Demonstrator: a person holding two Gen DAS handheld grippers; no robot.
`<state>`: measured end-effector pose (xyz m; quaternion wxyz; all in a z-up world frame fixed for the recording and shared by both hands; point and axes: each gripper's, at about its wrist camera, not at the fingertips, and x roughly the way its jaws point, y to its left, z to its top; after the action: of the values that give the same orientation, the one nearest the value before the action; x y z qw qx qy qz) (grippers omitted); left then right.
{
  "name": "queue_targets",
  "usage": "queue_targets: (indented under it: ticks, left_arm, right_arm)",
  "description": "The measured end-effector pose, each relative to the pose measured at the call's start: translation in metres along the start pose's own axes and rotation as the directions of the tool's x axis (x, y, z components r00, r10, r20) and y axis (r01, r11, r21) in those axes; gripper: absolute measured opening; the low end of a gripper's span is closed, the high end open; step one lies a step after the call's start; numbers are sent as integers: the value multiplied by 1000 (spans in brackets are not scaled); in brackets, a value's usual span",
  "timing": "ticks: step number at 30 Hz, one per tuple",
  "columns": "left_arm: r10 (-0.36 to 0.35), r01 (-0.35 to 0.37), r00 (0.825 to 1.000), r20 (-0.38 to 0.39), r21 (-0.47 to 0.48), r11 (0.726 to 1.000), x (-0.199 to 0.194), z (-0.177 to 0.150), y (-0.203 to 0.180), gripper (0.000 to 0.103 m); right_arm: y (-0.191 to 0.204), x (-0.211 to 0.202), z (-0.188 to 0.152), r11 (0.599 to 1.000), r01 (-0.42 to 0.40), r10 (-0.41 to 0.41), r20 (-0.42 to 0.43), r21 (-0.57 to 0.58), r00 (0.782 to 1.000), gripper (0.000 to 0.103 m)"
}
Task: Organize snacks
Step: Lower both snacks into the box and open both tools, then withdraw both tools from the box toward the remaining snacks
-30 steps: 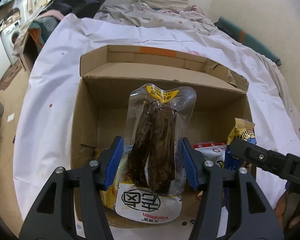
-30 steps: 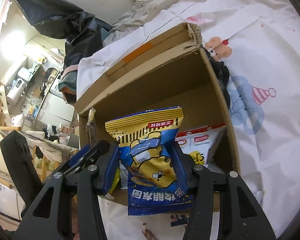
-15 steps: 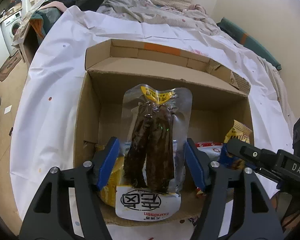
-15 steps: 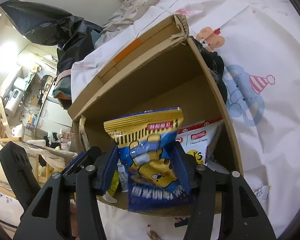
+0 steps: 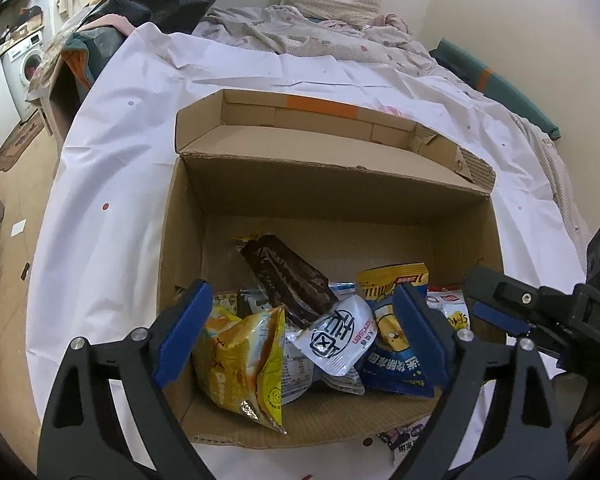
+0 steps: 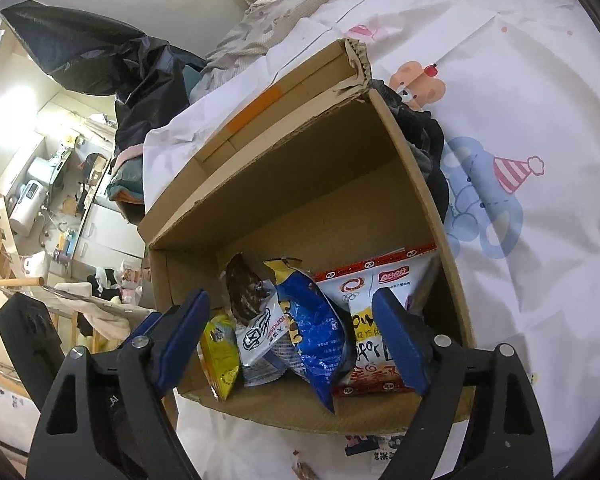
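Over the cardboard box [image 5: 188, 216], both grippers hang with their blue pads spread, and that is the main change from a second ago. Back then the left gripper [image 5: 300, 332] pinched the clear pouch of dark meat strips [image 5: 288, 280] upright between its pads; now its jaws are opening and nothing is pressed between them. The pouch has dropped into the box and lies tilted on the heap at the box's near side, its dark end toward the far wall and its white printed end [image 5: 336, 336] toward the near wall.

The right gripper [image 6: 292, 340] has let go likewise. A second ago it clamped the blue and yellow cartoon snack bag [image 6: 312, 328] upright above the box; now its jaws are opening, with no pad touching the bag. The bag sits in the box, leaning between the meat pouch and the white and red snack bag [image 6: 380, 296] that stands against the box's right wall. In the left wrist view the same blue bag [image 5: 392, 328] shows partly behind the left gripper's right pad.

A yellow snack bag [image 5: 240, 360] lies at the box's near left corner, as before. The box itself rests on the white sheet [image 5: 120, 160] in the same spot.
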<state>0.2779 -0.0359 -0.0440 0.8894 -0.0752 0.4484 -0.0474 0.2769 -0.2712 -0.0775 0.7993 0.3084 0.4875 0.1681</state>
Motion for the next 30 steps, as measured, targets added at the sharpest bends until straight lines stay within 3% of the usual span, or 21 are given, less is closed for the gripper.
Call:
queue_targets:
  ticks: [10, 20, 24, 26, 28, 30]
  left_arm:
    - [8, -8, 1000, 12, 2, 1000, -3, -1, 3, 90]
    - [66, -67, 988, 137, 0, 998, -36, 0, 13, 90]
    - [46, -50, 992, 120, 26, 998, -42, -2, 18, 90]
    - [33, -35, 993, 115, 14, 999, -47, -2, 22, 92]
    - [20, -17, 993, 117, -24, 1000, -53, -5, 27, 102]
    - [26, -22, 994, 106, -44, 999, -59, -7, 31, 102]
  right_arm:
    - [-2, -2, 0, 1000, -2, 2, 0, -10, 1000, 86]
    - [8, -21, 0, 997, 23, -19, 65, -71, 998, 86]
    - [9, -33, -5, 996, 35, -28, 90, -83, 996, 96]
    - [11, -38, -8, 994, 58, -48, 101, -96, 994, 98]
    - [12, -46, -13, 991, 71, -58, 113, -113, 992, 99]
    - [14, -54, -16, 990, 79, -64, 127, -121, 990, 100]
